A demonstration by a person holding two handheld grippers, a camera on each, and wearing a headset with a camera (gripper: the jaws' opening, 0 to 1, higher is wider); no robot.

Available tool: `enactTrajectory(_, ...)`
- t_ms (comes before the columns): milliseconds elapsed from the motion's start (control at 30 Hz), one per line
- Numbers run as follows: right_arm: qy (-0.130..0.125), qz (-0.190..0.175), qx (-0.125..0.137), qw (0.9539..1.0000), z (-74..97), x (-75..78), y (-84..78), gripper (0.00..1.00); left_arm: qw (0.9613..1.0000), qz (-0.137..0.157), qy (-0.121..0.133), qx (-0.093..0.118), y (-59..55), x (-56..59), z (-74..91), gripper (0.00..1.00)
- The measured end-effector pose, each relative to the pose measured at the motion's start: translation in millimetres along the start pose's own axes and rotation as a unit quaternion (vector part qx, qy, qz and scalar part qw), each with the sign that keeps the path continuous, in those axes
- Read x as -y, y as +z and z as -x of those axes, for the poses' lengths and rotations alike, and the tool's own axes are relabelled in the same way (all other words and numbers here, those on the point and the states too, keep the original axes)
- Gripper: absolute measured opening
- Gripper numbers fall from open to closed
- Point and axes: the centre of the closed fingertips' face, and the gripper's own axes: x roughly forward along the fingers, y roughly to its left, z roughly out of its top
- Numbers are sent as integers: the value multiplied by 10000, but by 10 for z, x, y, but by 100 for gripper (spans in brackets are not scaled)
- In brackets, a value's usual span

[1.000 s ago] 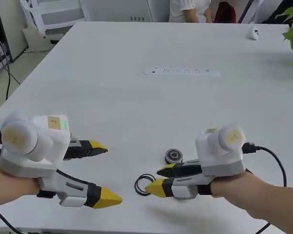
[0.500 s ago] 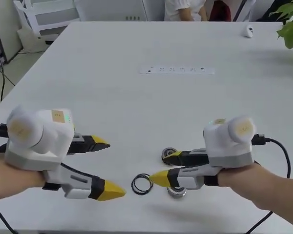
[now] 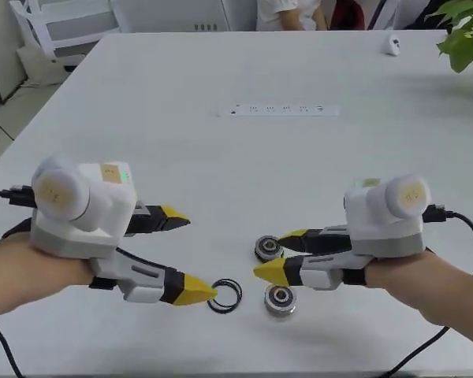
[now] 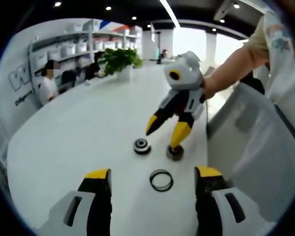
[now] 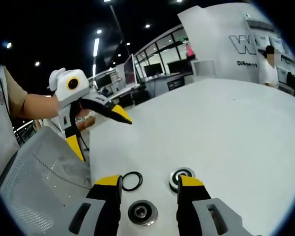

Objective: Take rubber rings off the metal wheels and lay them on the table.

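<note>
Wheel (image 3: 280,300) near surface's (image 3: 221,157) front edge may roll off if released left hand-held gripper (image 3: 199,257) or released right hand-held gripper (image 3: 268,256) nudges it.

Left gripper view: far wall (image 4: 20,92) on the left carries big outlined white letters, starting w/ "W", rest cut off at the edge. Under it a smaller dark line begins w/ "D", remainder too blurred to read.

Right gripper view now: white wall panel (image 5: 221,34), same outlined lettering. "W" is clear, next letter can't tell, then it runs out of the pic. Below that a small dark line reads approx. "Differen", end lost beside a person (image 5: 269,66).

Head view: tan sticker (image 3: 110,174) on top of the left gripper (image 3: 195,256), print too small to read. Similar tan patch (image 3: 369,183) on the right gripper (image 3: 273,254), also unreadable.
</note>
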Motion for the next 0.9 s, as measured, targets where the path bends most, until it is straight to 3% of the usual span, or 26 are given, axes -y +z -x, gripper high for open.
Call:
enactTrajectory(633, -285, 103, -27, 9995, 50, 240, -79, 38, 9999, -77, -97, -11, 122, -75, -258, 64)
enactTrajectory(900, -369, 242, -109, 9990, 27, 323, -142, 33, 9999, 55, -123, 35, 132, -124, -388, 60)
